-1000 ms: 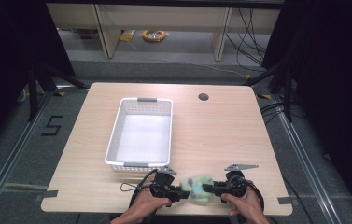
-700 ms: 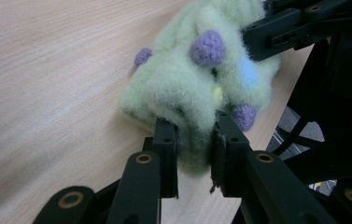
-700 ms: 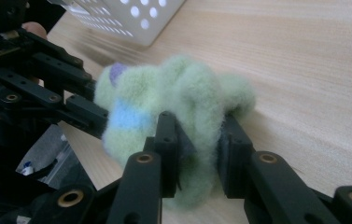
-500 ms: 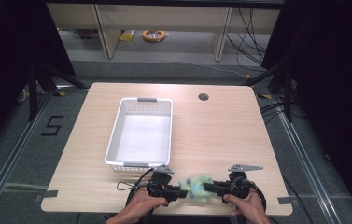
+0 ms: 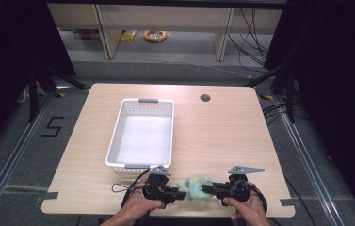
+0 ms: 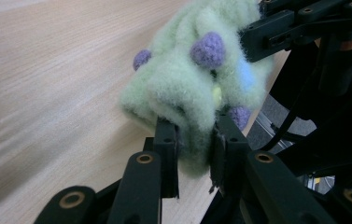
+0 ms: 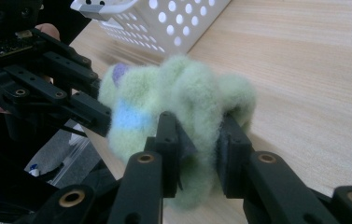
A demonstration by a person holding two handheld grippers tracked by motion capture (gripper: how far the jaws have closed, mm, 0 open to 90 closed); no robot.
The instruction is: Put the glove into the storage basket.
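Both grippers grip one thing: a fuzzy pale-green sock (image 5: 195, 187) with purple pompoms, bunched between them at the near edge of the desk (image 5: 222, 136). The left gripper (image 5: 181, 194) has its jaws pinched on a fold of the fleece, as its own gripper view shows with the pads sunk into the fabric (image 6: 193, 140), and the right gripper (image 5: 205, 189) bites the opposite side in the same way (image 7: 197, 140). Over the last second both pairs of jaws have just been closing, with the sock between them, and they have since settled, so the change is that a loose hold has tightened into a firm two-sided grip. Compared with a second ago, the hands sit a little nearer the desk's front edge, and the sock has come with them; otherwise little has shifted. The white perforated basket (image 5: 118, 141) stands empty just beyond, to the left of the sock and apart from it. As a judgement, the grip now looks secure enough for the next move, whether that is stretching the sock flat, turning it, or carrying it over into the basket; the soft pile could slip if only the fuzz is caught
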